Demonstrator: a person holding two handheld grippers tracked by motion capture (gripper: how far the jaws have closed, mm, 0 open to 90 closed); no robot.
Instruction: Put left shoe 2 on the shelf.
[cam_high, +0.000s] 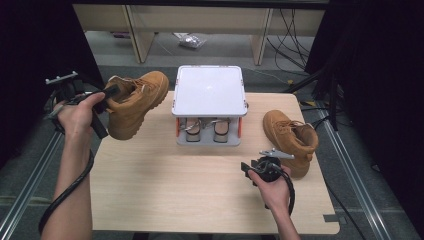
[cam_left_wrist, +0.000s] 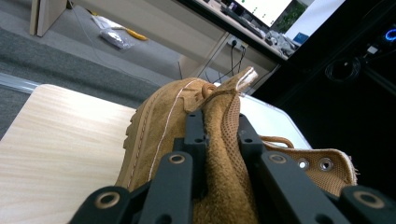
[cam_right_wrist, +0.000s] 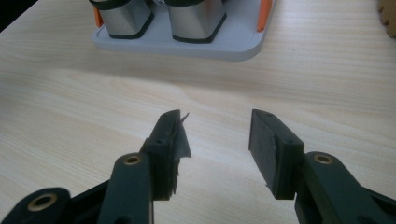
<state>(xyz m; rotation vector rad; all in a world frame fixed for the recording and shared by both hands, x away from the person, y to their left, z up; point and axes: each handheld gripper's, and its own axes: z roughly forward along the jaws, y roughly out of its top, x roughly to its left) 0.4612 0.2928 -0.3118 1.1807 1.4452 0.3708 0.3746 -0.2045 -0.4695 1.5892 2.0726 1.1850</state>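
Observation:
A tan suede boot (cam_high: 136, 102) hangs tilted over the table's left edge, lifted off the wood. My left gripper (cam_high: 111, 92) is shut on the boot's collar; in the left gripper view both black jaws clamp the padded collar (cam_left_wrist: 224, 140) between them. A second tan boot (cam_high: 292, 140) stands on the table at the right. Just in front of it my right gripper (cam_high: 248, 169) hovers low over the wood, open, with nothing between its fingers (cam_right_wrist: 170, 135).
A grey two-level rack (cam_high: 208, 107) with a white top plate and orange posts stands at the table's back centre, two shoe forms (cam_right_wrist: 156, 16) on its lower tray. Cables trail from both grippers. Desk legs and floor cables lie beyond the table.

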